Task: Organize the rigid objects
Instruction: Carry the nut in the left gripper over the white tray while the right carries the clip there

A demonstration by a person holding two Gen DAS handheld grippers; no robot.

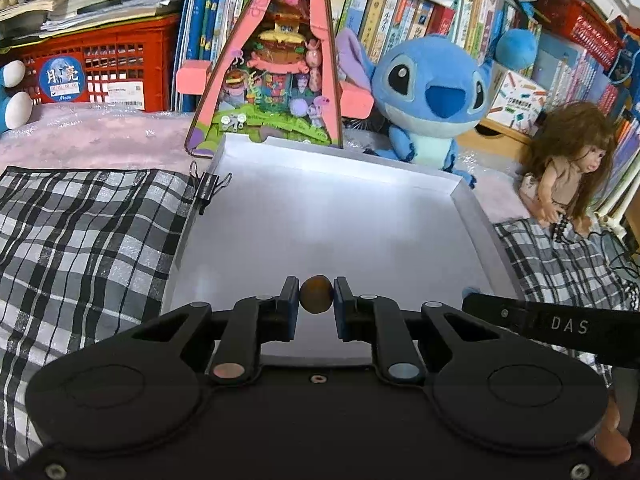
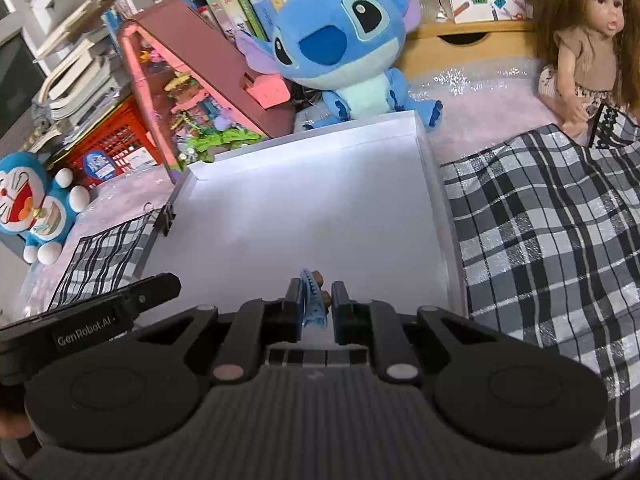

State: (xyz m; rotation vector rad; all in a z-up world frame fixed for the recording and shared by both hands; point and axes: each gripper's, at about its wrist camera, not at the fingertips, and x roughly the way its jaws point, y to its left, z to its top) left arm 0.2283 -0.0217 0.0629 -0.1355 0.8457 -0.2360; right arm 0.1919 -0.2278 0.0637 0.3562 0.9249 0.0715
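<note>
- Carrying step: both grippers hang over the near end of the white tray [image 1: 332, 216], each loaded, so the work in hand looks like bringing small hard items to the tray for sorting.
- Left gripper [image 1: 316, 296] is clenched on a small brown rounded object [image 1: 316, 294], pinched between its two pads above the tray's bare floor; what the object is cannot be told.
- Right gripper [image 2: 316, 300] is clamped on a blue toothed clip [image 2: 313, 300], held edge-on between the pads, with small brown bits showing just beside it that are too small to identify.
- Right gripper's body shows at the right edge of the left wrist view, so the two tools sit close beside each other.
- Tray floor appears bare; its left wall carries a black binder clip [image 1: 208, 192], and checked cloth [image 1: 88, 248] lies on both sides.
- Blue plush toy [image 1: 432, 92], a pink toy house [image 1: 276, 60] and a doll [image 1: 568, 168] stand beyond the far rim, clear of the work.
- Next move, as a judgement: lower each item toward the tray floor, well apart from one another, then open the jaws; the rounded object may roll, so a low release suits it.
</note>
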